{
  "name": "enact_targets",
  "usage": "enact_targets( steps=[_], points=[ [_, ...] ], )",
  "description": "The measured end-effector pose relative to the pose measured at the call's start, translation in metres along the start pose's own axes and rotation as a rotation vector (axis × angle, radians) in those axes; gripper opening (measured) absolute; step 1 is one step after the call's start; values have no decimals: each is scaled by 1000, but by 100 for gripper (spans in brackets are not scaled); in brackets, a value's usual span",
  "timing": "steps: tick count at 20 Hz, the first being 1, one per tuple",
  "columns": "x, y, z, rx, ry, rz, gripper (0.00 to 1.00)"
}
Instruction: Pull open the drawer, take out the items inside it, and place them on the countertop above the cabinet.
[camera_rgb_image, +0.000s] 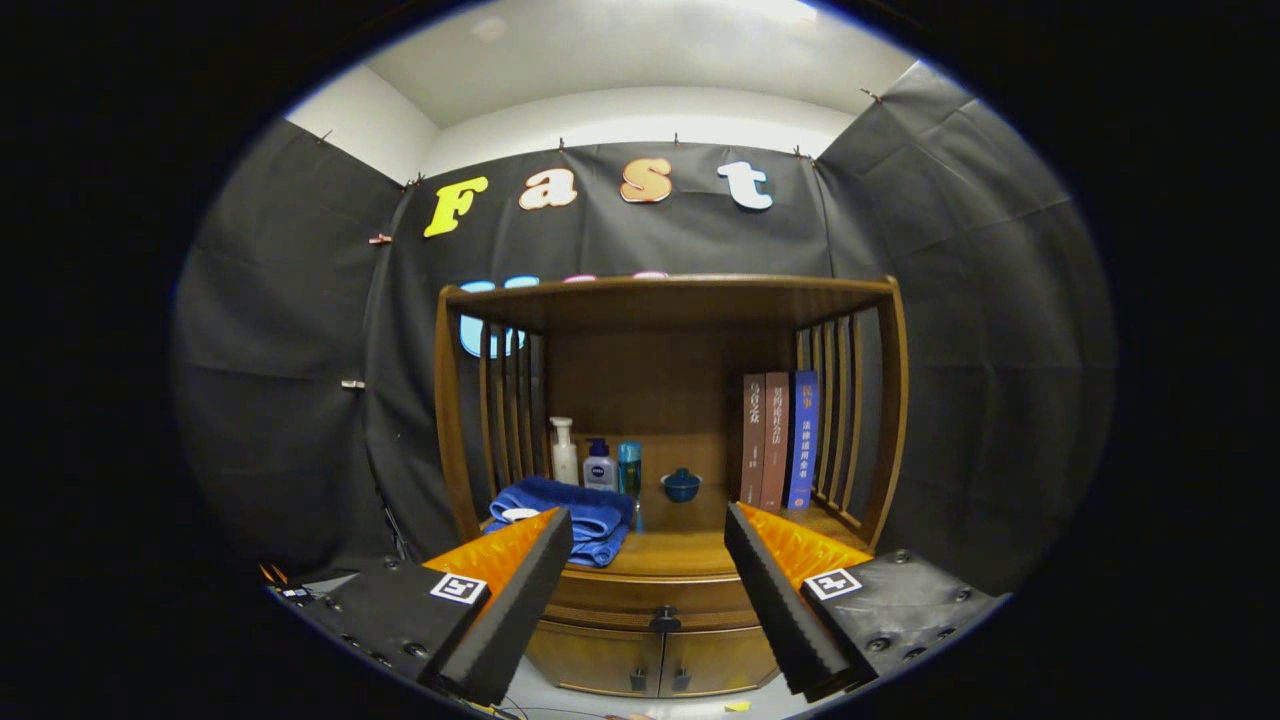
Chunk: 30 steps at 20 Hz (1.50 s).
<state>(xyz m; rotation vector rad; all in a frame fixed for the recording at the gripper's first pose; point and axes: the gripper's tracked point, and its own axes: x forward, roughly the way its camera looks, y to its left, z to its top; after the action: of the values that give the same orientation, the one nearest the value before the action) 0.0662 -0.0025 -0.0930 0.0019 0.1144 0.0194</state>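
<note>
Blue folded towel (565, 515), brown wooden cabinet (668, 330), dark blue lidded bowl (681, 485).

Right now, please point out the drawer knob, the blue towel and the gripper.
drawer knob (664, 620): gripper view, its round front.
blue towel (570, 505): gripper view, top fold.
gripper (648, 535): gripper view, open gap between fingertips.

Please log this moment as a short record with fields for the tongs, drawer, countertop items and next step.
tongs: open, holding nothing, short of the cabinet
drawer: shut, knob between the fingers and just ahead
countertop: towel at left, three bottles behind it, lidded bowl mid, three books upright at right
lower doors: shut
next step: probably move in and close on the knob to pull
</note>
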Motion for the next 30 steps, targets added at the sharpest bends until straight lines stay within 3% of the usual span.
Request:
enact_targets(
  steps=[16, 27, 30],
  points=[
    [87, -26, -178, 22, 230, -24, 100],
    [121, -34, -246, 27, 312, -49, 100],
    [124, -35, -257, 27, 334, -50, 92]
  ],
)
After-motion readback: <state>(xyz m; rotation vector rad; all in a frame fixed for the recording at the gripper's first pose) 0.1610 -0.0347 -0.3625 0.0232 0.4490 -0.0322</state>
